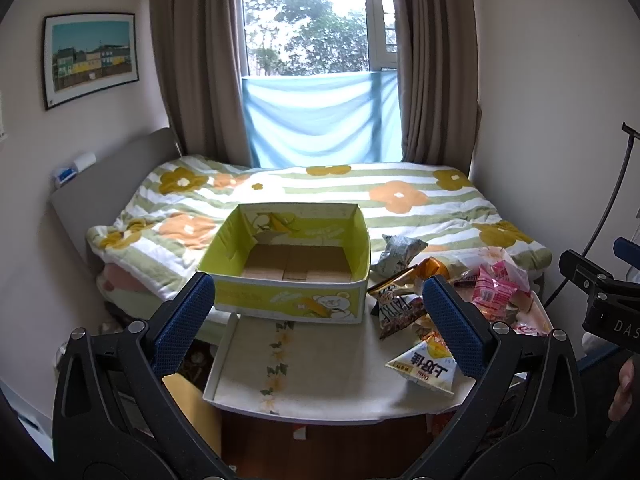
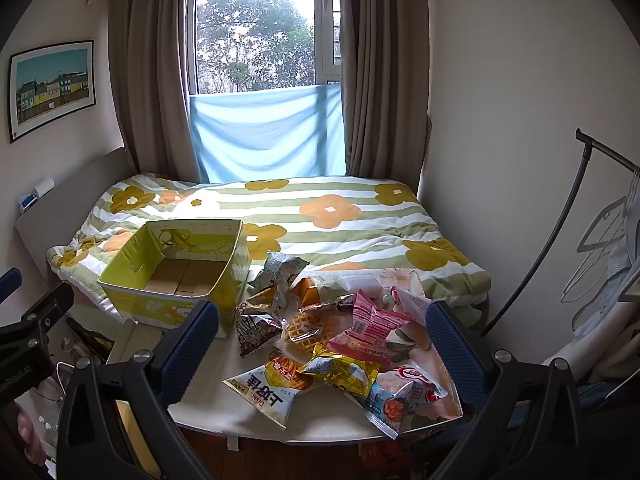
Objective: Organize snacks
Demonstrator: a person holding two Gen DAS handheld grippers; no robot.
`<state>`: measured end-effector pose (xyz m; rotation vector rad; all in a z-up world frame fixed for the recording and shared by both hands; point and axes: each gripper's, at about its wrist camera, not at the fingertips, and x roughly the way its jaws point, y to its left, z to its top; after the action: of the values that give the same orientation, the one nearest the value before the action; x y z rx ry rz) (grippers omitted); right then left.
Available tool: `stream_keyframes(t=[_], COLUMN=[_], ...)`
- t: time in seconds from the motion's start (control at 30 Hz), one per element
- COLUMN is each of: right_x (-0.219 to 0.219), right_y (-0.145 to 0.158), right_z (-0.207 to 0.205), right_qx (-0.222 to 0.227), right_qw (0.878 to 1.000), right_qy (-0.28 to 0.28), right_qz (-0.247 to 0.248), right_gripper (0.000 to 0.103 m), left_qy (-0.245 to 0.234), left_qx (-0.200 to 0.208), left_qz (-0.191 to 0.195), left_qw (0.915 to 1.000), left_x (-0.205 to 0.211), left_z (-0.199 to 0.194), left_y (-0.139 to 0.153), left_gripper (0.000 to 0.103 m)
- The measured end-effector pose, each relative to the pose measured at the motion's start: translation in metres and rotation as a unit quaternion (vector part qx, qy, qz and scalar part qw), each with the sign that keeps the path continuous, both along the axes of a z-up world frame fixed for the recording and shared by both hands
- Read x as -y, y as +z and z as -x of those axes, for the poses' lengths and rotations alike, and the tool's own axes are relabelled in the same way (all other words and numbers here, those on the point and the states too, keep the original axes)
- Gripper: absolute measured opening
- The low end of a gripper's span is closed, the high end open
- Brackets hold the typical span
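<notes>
You're at the very start here: the yellow box sits with nothing in it but its cardboard floor, at the far left of the small table, its back edge against the bed. The snack pile lies heaped on the table's right side, just beside the box. Your left gripper hangs above the table with fingers spread wide, nothing between them; your right gripper hovers over the pile, equally wide and holding nothing. So the step in hand looks like the first pick.

Next move, I'd say: drop the right gripper onto one loose packet, perhaps the white triangular packet at the near edge, since it lies clear of the rest.

Count: one box, two grippers, and roughly ten packets; overlaps make an exact tally impossible.
</notes>
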<state>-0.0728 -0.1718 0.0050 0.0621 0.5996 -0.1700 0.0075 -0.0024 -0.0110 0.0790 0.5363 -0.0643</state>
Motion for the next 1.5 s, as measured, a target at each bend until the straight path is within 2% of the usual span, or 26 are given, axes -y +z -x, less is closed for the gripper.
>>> stream_keyframes(t=[0.43, 0.57, 0.77, 1.0, 1.17, 1.33, 1.5], right_x=[0.000, 0.009, 0.025, 0.060, 0.091, 0.114, 0.121], right_y=[0.003, 0.003, 0.000, -0.037, -0.074, -0.117, -0.157], right_z=[-0.002, -0.007, -0.003, -0.009, -0.024, -0.053, -0.089], right_qx=[0.001, -0.002, -0.015, -0.055, -0.089, -0.129, -0.188], right_qw=[1.000, 1.000, 0.999, 0.997, 0.992, 0.988, 0.973], right_qy=[-0.001, -0.009, -0.027, -0.048, -0.043, 0.012, 0.116], right_qz=[0.006, -0.007, -0.008, -0.037, -0.077, -0.085, -0.067], right_gripper=[0.103, 0.103, 0.103, 0.103, 0.103, 0.103, 0.103], left_qy=[-0.013, -0.027, -0.088, -0.176, -0.207, -0.215, -0.208], left_qx=[-0.003, -0.010, -0.043, -0.110, -0.172, -0.232, -0.276], left_qz=[0.000, -0.005, -0.008, -0.022, -0.023, -0.053, -0.080], left_qw=[0.9999, 0.9996, 0.9952, 0.9780, 0.9629, 0.9473, 0.9349], left_x=[0.000, 0.003, 0.020, 0.065, 0.100, 0.141, 0.164], left_z=[0.005, 0.001, -0.017, -0.043, -0.061, -0.085, -0.111], left_y=[0.002, 0.000, -0.015, -0.072, -0.121, -0.170, -0.211], left_gripper=[0.103, 0.103, 0.103, 0.103, 0.103, 0.103, 0.103])
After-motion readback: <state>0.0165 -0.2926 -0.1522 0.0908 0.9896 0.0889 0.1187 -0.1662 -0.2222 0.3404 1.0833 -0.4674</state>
